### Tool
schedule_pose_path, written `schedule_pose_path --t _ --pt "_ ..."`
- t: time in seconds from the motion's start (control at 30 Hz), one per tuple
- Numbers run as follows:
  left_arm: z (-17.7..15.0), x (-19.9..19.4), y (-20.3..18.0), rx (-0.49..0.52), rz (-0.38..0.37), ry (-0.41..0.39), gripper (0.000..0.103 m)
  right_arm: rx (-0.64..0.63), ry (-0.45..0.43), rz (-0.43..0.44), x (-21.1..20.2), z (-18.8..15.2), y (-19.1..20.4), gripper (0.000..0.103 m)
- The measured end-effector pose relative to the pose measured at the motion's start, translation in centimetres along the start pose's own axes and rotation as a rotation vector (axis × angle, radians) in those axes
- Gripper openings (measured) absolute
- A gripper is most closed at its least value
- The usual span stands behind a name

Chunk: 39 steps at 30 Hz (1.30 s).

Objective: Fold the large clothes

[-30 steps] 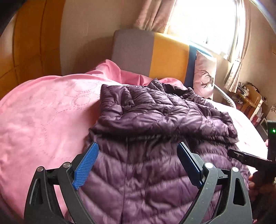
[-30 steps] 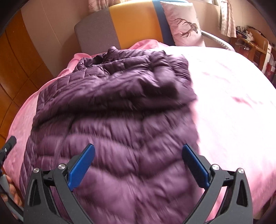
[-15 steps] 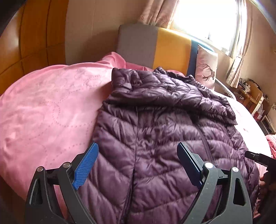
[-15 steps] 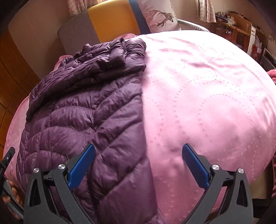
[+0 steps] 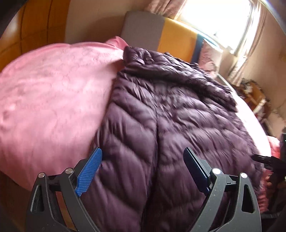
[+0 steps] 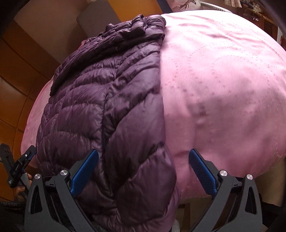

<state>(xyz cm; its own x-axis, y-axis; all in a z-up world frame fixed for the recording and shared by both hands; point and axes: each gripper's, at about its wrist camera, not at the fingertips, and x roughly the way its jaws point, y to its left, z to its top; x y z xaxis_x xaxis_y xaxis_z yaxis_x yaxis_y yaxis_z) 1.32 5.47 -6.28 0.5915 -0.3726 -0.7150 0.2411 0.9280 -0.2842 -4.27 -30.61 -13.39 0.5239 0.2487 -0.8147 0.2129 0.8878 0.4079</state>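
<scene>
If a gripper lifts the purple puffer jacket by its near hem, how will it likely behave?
The purple puffer jacket will probably droop limply: it already hangs over the edge of the pink bedspread. Its puffy quilting suggests it is light for its bulk. The shiny shell may slip between the fingers.

A pink quilted bedspread point(image 5: 50, 100) covers the bed. At twelve o'clock stands a headboard point(image 5: 160, 33) in grey, orange and blue panels, a deer-print pillow point(image 5: 209, 57) against it. Curtains point(image 5: 250, 46) frame a bright window point(image 5: 218, 16) at one o'clock; wooden wall panelling point(image 6: 16, 75) fills nine o'clock.
</scene>
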Motion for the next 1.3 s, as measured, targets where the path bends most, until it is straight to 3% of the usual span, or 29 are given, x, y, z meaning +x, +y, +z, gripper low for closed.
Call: schedule_pose_path --t 0.13,0.43,0.5,0.6,0.67,0.8,0.83,0.87,0.93,1.0,1.13,1.3 --pt "-2.1 -1.5 1.0 -0.018 -0.092 0.059 0.091 0.004 0.058 0.080 0.0 -2.2 -0.3 0.098" --pt "-5.9 -0.9 2.4 -0.104 -0.204 0.230 0.080 -0.146 0.168 0.097 0.6 -4.0 1.4 0.086" --pt "-6.0 -0.7 2.7 -0.116 -0.181 0.236 0.080 -0.149 0.169 0.090 0.5 -4.1 1.3 0.079" --pt "-5.9 -0.9 3.5 -0.147 -0.164 0.219 0.080 -0.148 0.168 0.092 0.2 -4.3 1.0 0.056" --pt "-5.9 -0.7 4.1 -0.179 -0.181 0.220 0.081 -0.163 0.170 0.111 -0.1 -4.2 1.1 0.032" --pt "-5.7 0.5 3.8 -0.171 -0.211 0.254 0.079 -0.203 0.165 0.158 -1.7 -4.2 2.1 0.020" --pt "-5.5 0.3 3.5 -0.152 -0.221 0.254 0.063 -0.208 0.156 0.183 -2.1 -3.9 2.6 0.019" --pt "-5.2 0.1 3.4 -0.140 -0.229 0.248 0.039 -0.210 0.144 0.212 -2.8 -3.6 3.0 0.018" --pt "-4.7 -1.0 3.4 -0.139 -0.275 0.227 0.015 -0.202 0.110 0.290 -4.6 -2.7 3.5 0.018" --pt "-4.0 -2.5 3.5 -0.149 -0.368 0.193 0.010 -0.183 0.060 0.370 -6.5 -1.5 4.0 0.018" --pt "-1.6 -5.5 3.6 -0.192 -0.547 0.074 0.009 -0.138 -0.060 0.504 -9.2 1.5 4.8 0.017" --pt "3.4 -5.7 2.9 -0.216 -0.669 -0.037 0.008 -0.047 -0.186 0.563 -9.7 7.6 4.0 0.017"
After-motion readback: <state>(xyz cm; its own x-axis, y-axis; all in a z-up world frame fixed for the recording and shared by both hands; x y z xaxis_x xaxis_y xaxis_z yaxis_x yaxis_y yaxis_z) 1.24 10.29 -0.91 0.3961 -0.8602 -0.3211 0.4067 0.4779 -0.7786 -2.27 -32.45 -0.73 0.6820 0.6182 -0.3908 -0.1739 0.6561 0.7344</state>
